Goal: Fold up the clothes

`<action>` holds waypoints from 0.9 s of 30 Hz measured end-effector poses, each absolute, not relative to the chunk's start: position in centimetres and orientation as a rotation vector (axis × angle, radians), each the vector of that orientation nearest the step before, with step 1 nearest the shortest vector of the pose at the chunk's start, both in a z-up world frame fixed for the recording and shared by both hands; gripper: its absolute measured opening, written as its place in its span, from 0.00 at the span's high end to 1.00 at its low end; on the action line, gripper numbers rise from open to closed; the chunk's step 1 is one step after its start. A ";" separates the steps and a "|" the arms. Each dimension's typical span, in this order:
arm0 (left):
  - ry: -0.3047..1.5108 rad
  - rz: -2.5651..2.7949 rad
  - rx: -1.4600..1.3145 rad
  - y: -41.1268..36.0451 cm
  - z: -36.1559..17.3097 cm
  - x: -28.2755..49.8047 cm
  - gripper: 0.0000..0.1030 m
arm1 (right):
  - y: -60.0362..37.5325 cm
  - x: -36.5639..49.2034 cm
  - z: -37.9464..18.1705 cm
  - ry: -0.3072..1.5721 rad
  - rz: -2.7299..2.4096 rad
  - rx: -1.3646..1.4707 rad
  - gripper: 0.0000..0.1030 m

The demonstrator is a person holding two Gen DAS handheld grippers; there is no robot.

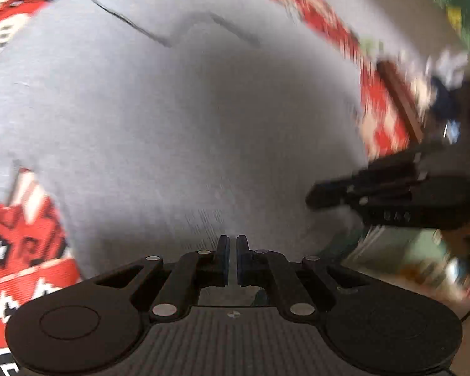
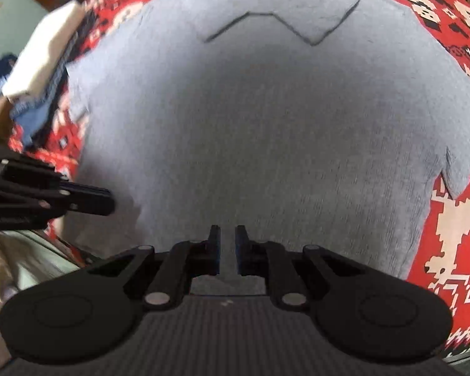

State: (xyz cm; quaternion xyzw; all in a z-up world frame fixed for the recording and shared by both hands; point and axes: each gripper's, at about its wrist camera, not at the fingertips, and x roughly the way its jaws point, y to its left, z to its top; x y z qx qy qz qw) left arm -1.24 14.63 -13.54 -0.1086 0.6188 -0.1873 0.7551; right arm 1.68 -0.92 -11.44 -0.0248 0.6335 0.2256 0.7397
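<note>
A grey T-shirt lies spread flat on a red patterned cloth, its collar at the far end from me and a short sleeve reaching out at its right side. My left gripper sits over the shirt's near hem with its jaws nearly together, only a thin slit between them and no cloth visibly caught. My right gripper hovers over that same hem, jaws a narrow gap apart around nothing I can see, while folded clothes lie left of the shirt.

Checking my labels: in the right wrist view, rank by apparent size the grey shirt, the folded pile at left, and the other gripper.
1. grey shirt
2. folded pile
3. left gripper, though nearness makes 2 versus 3 unsure.
</note>
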 end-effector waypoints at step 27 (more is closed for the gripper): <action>1.346 -0.593 -0.065 7.9 -14.3 -1.1 0.97 | -3.5 -2.1 -11.4 1.500 0.363 -0.069 0.89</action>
